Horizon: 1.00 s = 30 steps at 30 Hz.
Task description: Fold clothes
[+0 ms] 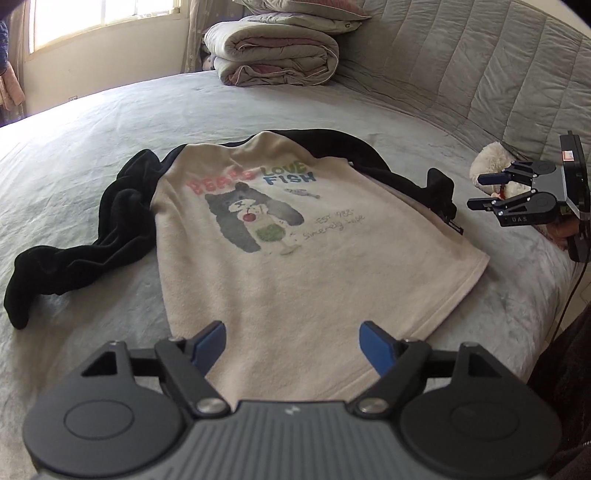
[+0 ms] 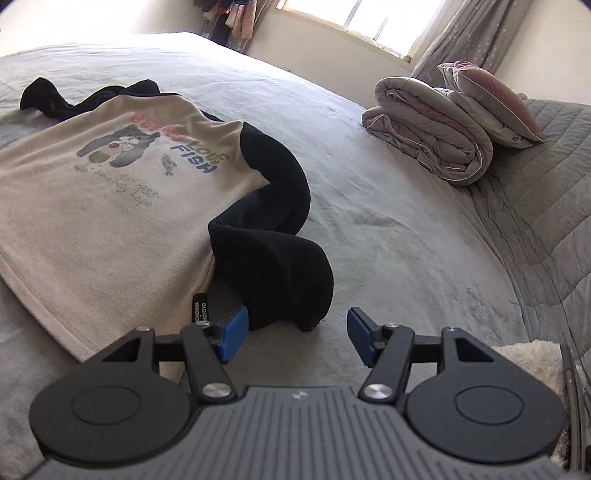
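A cream sweatshirt (image 1: 295, 266) with black sleeves and a bear print lies face up on the grey bed (image 1: 110, 122). Its left sleeve (image 1: 74, 236) trails out crumpled; its right sleeve (image 2: 273, 236) is bunched beside the body. My left gripper (image 1: 293, 343) hovers open above the shirt's hem, nothing between its blue pads. In the right wrist view the shirt (image 2: 110, 206) fills the left side. My right gripper (image 2: 293, 334) is open just short of the right sleeve's cuff, not touching it. In the left wrist view the right gripper (image 1: 480, 192) hangs at the far right.
A folded quilt (image 1: 273, 51) with pillows on top (image 2: 491, 99) sits at the head of the bed, next to the quilted headboard (image 1: 498, 74). A fluffy white toy (image 1: 491, 162) lies by the right edge. A window (image 2: 362, 18) lights the far wall.
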### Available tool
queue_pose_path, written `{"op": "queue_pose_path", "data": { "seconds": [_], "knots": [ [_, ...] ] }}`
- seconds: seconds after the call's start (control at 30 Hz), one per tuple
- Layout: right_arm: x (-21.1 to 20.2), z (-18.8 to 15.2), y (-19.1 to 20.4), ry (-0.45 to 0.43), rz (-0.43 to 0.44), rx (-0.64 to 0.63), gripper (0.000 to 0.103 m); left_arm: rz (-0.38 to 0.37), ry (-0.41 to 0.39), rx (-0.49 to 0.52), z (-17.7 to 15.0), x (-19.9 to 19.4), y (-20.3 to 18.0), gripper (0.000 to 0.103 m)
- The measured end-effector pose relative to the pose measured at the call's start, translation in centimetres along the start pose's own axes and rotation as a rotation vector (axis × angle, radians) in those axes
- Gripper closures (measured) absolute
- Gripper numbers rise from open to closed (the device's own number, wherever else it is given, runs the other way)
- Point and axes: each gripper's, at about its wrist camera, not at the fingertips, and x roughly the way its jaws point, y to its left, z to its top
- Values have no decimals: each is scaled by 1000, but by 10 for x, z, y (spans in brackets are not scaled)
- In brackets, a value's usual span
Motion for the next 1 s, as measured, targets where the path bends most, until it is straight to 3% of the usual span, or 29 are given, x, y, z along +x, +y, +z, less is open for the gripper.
{"op": "queue_pose_path", "data": {
  "seconds": [0.23, 0.3, 0.37, 0.4, 0.43, 0.67, 0.83, 1.0],
  "knots": [
    [8, 14, 16, -107, 67, 3, 41, -16, -1, -73, 24, 43, -21, 22],
    [15, 17, 19, -98, 63, -12, 44, -26, -3, -100, 30, 56, -26, 22],
    [24, 20, 17, -59, 42, -10, 66, -18, 0, -110, 33, 67, -31, 22],
    [28, 22, 14, -39, 25, 5, 85, -14, 2, -114, 35, 73, -33, 22],
    [29, 22, 7, -34, -3, 35, 90, -10, 7, -122, 35, 79, -34, 22],
    [21, 22, -56, -55, -298, 265, 93, 39, 24, -161, 38, 101, -33, 22],
    [20, 26, -97, -84, -407, 366, 93, 75, -10, -182, 43, 107, -31, 22],
    [47, 40, -121, -101, -528, 228, 94, 94, -68, -233, 52, 114, -27, 23]
  ]
}}
